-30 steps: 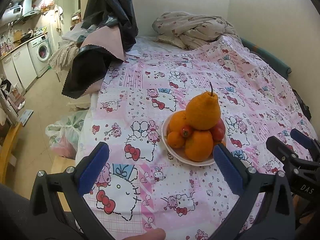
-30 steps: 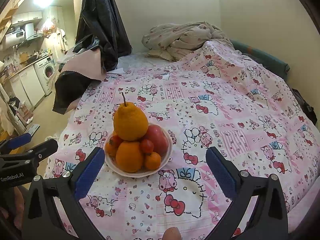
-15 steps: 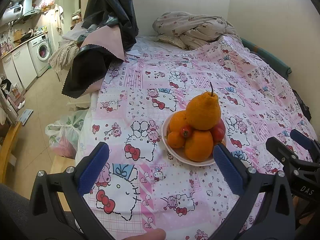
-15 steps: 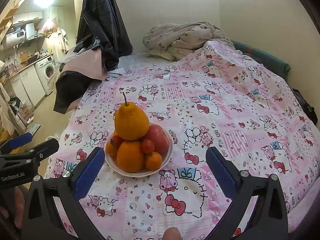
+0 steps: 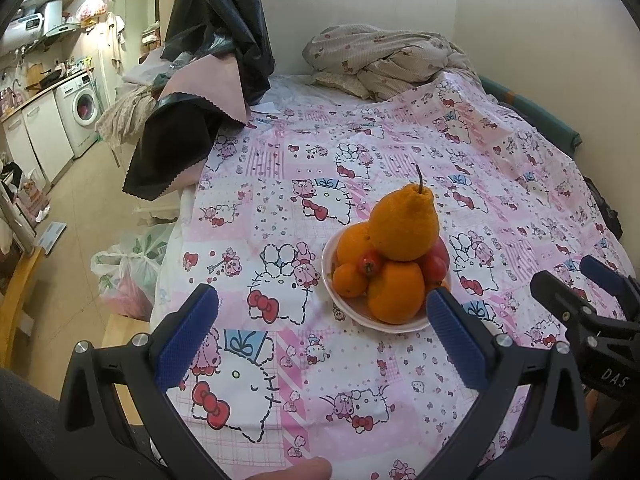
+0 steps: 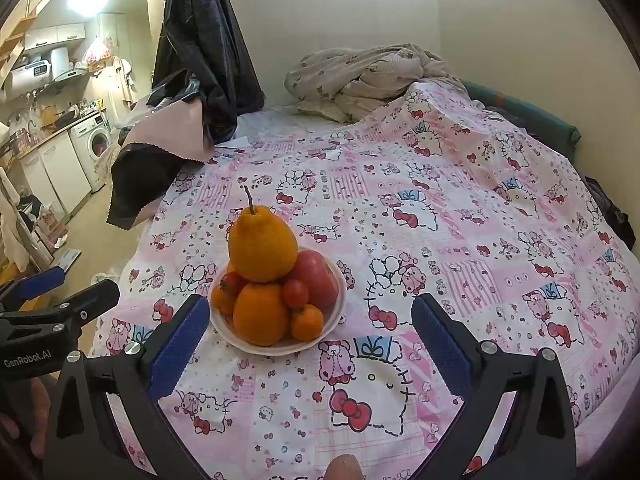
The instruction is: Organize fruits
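A white bowl (image 5: 336, 309) (image 6: 334, 332) sits on the pink cartoon-print bedspread, piled with fruit. A big pear-shaped orange citrus with a stem (image 5: 404, 224) (image 6: 262, 246) tops the pile. Under it lie round oranges (image 5: 396, 296) (image 6: 260, 314), small tomatoes (image 5: 370, 262) (image 6: 295, 293) and a large red tomato (image 6: 318, 278). My left gripper (image 5: 320, 328) is open and empty, just short of the bowl. My right gripper (image 6: 310, 334) is open and empty, the bowl toward its left finger. Each gripper shows at the other view's edge.
The bedspread (image 5: 500, 184) covers a bed against the wall. A crumpled blanket (image 5: 380, 60) lies at the far end. Black and pink cloth (image 5: 192, 120) hangs over the left edge. Plastic bags (image 5: 128, 276) sit on the floor left of the bed.
Almost nothing has moved. The right wrist view has shifted very slightly; both grippers stay open near the bowl.
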Tool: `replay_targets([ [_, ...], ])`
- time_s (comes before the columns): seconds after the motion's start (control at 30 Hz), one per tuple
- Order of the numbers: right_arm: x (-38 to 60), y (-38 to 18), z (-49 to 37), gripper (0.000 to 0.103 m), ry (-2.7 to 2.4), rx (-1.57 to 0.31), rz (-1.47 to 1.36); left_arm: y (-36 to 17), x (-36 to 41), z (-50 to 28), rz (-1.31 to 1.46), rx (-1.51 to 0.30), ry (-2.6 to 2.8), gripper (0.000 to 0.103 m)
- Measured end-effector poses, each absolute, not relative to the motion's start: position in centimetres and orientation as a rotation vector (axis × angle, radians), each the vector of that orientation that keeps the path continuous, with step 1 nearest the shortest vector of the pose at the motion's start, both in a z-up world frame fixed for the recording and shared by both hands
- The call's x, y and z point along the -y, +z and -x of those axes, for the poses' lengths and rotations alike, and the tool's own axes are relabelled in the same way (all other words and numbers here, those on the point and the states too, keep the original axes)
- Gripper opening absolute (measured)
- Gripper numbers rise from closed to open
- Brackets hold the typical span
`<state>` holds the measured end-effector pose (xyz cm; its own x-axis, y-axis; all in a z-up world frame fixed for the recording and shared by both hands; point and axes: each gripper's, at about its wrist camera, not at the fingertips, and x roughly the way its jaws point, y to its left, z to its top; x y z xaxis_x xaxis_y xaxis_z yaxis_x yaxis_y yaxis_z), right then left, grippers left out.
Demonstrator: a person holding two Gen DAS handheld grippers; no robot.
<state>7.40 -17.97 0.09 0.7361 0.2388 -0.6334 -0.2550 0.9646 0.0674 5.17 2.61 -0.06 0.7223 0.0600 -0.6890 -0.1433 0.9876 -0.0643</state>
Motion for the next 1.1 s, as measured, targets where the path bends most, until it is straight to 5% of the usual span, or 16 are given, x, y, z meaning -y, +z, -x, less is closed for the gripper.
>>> replay_targets([
  [1.1,18.05,-0.11,-8.07,0.103,0.272,-0.717,0.001,-0.16,-3.07,-5.16,0.137,-0.760,0.136,0.103],
])
